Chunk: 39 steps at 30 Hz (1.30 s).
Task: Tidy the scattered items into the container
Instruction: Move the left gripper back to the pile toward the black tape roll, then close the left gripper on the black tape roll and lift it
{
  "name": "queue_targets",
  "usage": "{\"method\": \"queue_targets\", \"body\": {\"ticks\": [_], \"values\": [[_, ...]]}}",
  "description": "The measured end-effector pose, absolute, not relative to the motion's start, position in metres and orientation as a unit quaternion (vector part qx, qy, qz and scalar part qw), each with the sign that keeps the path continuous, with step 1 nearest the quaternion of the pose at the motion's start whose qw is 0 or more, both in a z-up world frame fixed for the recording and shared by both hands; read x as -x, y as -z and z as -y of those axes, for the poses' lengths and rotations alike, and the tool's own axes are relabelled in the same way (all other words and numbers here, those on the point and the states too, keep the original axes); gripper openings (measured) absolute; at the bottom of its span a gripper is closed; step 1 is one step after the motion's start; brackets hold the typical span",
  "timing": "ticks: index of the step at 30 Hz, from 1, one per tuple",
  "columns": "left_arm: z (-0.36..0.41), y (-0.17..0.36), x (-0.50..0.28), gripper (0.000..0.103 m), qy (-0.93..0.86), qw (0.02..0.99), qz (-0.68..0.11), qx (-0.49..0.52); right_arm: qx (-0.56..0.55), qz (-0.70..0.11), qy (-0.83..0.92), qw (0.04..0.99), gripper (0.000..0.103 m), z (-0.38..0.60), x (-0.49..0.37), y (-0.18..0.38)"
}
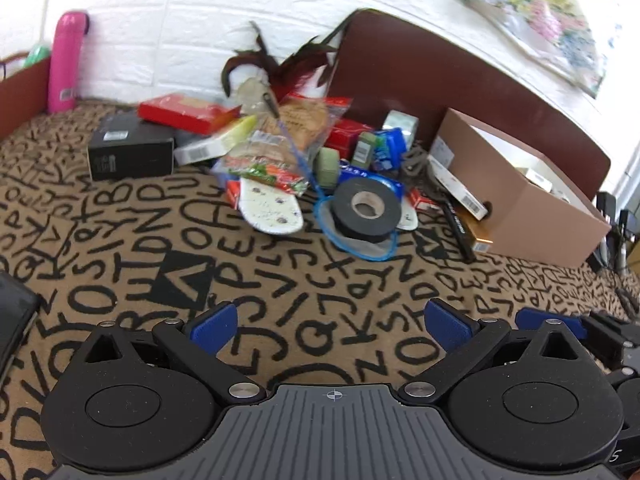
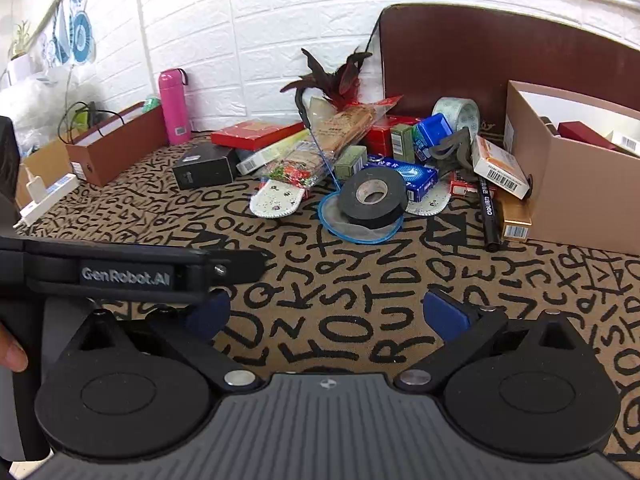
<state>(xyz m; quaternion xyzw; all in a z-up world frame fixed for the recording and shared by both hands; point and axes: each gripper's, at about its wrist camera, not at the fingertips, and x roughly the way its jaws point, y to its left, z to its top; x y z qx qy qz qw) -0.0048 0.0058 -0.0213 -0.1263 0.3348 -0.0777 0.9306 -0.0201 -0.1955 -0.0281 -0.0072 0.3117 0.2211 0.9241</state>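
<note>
Clutter lies straight ahead: the black tape roll (image 2: 373, 197) on the letter-patterned cloth, flat, hole up, slightly nearer my right gripper (image 2: 326, 316); both grippers, left (image 1: 331, 326) included, spread empty, brown cardboard box (image 2: 576, 200) rightward.

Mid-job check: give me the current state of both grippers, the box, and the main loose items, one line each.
Left gripper: open, empty, above the mat.
Right gripper: open, empty.
Cardboard box: open-topped, upright, some boxes inside.
Black tape roll: lying flat on the blue net.
Black marker: lying on the mat beside the box.
Pink bottle: upright, capped, by the wall.
Clear tape roll: tilted on edge.
</note>
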Motion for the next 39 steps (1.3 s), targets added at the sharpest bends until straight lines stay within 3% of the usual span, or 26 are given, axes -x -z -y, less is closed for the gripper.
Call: {"method": "queue_targets", "body": {"ticks": [10,17,24,36,39], "values": [[-0.008,0.022,-0.038,0.096,0.099,0.929,-0.328,0.141,0.029,-0.295,-0.166,0.940,0.100,0.199,-0.008,0.034],[0.007,0.020,-0.103,0.080,0.136,0.926,-0.326,0.133,-0.004,-0.267,-0.113,0.957,0.093,0.218,-0.055,0.030],[0.018,0.045,-0.156,0.054,0.151,0.912,-0.364,0.112,-0.057,-0.285,-0.120,0.949,0.072,0.230,-0.107,0.039],[0.014,0.064,-0.184,0.047,0.161,0.907,-0.372,0.111,-0.063,-0.317,-0.176,0.930,0.042,0.211,-0.159,0.053],[0.014,0.066,-0.186,0.045,0.162,0.909,-0.368,0.110,-0.063,-0.328,-0.175,0.926,0.041,0.210,-0.167,0.059]]}}
